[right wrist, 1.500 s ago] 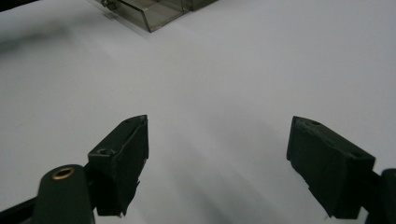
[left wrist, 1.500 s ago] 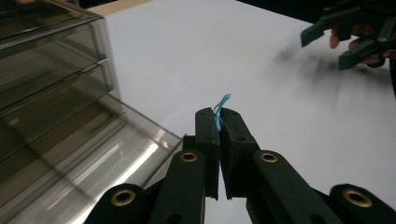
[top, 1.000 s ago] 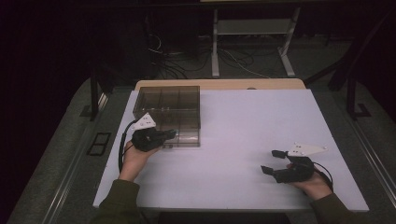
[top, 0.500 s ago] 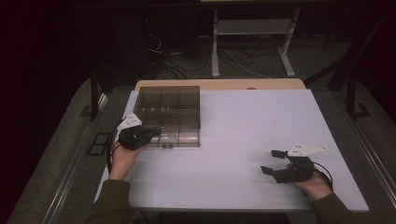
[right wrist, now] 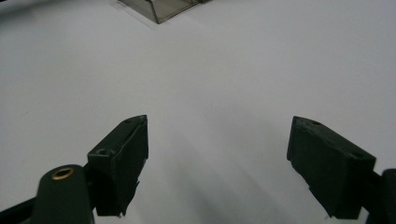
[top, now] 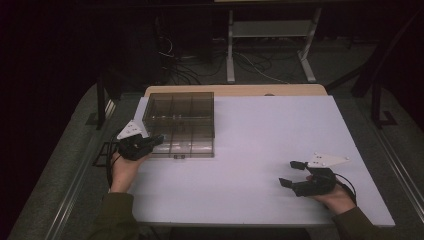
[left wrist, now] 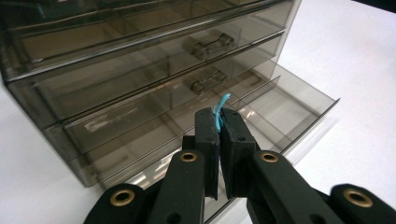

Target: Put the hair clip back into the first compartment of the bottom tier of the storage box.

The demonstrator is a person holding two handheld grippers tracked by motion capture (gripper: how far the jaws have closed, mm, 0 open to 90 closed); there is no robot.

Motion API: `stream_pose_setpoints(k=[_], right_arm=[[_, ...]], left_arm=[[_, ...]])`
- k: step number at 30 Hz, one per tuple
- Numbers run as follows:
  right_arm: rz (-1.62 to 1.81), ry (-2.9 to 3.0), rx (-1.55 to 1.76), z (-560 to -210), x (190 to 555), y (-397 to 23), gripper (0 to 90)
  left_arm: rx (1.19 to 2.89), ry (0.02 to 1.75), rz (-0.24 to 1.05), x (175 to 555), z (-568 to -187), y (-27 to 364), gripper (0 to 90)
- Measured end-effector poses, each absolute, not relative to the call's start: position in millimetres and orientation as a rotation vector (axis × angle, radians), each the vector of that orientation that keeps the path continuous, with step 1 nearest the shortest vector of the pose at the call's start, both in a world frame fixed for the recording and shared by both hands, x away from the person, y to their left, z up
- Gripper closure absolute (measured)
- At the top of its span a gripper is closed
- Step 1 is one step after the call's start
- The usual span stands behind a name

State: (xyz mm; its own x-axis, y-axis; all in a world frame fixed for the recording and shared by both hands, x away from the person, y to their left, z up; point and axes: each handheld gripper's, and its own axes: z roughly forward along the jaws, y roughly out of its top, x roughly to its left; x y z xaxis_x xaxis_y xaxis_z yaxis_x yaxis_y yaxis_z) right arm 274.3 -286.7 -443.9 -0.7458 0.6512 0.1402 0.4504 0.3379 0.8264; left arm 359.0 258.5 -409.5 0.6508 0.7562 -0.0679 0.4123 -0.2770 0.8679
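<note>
A smoky see-through drawer box (top: 180,120) stands at the table's back left. In the left gripper view its drawers (left wrist: 140,70) lie in front of the jaws, and the lowest drawer (left wrist: 294,100) is pulled out. Two small metal pieces (left wrist: 212,44) lie inside the upper drawers. My left gripper (top: 157,140) sits at the box's front left corner, shut on a thin light-blue strip (left wrist: 219,114) that sticks up between its pads (left wrist: 218,123). My right gripper (top: 291,172) rests near the front right of the table, open (right wrist: 217,140), with nothing between its fingers.
The white table top (top: 280,135) stretches between the two hands. A wooden edge (top: 235,90) runs along the back. Behind the table are cables and a metal stand (top: 270,45) on the dark floor. A corner of the box (right wrist: 161,9) appears in the right gripper view.
My left gripper has drawn back to the left, from the box's front face toward its front left corner. The right gripper has stayed put.
</note>
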Motion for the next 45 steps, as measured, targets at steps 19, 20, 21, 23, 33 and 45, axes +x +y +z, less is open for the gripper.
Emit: stream_pose_setpoints(k=[19, 20, 21, 23, 33, 45], right_arm=[[1.364, 2.387, 1.002, -444.4, 274.3, -286.3, 19.8], [1.363, 2.388, 1.002, -444.4, 274.3, -286.3, 19.8], [1.363, 2.387, 1.004, -444.4, 274.3, -286.2, 19.8], [1.363, 2.388, 1.004, -444.3, 274.0, -286.1, 19.8], [1.362, 2.387, 1.005, -444.4, 274.2, -286.1, 19.8], [1.361, 2.387, 1.007, -444.5, 274.5, -286.3, 19.8]], left_arm=[[2.021, 1.060, 0.440, 371.9, -430.7, 258.4, 85.3], [2.023, 1.069, 0.440, 372.3, -431.7, 258.1, 85.4], [2.026, 1.073, 0.437, 372.8, -432.8, 258.1, 85.3], [2.037, 1.075, 0.431, 373.6, -434.3, 258.6, 85.3], [2.070, 1.085, 0.433, 374.9, -438.7, 254.3, 83.0], [2.030, 1.072, 0.454, 374.0, -436.7, 255.1, 73.8]])
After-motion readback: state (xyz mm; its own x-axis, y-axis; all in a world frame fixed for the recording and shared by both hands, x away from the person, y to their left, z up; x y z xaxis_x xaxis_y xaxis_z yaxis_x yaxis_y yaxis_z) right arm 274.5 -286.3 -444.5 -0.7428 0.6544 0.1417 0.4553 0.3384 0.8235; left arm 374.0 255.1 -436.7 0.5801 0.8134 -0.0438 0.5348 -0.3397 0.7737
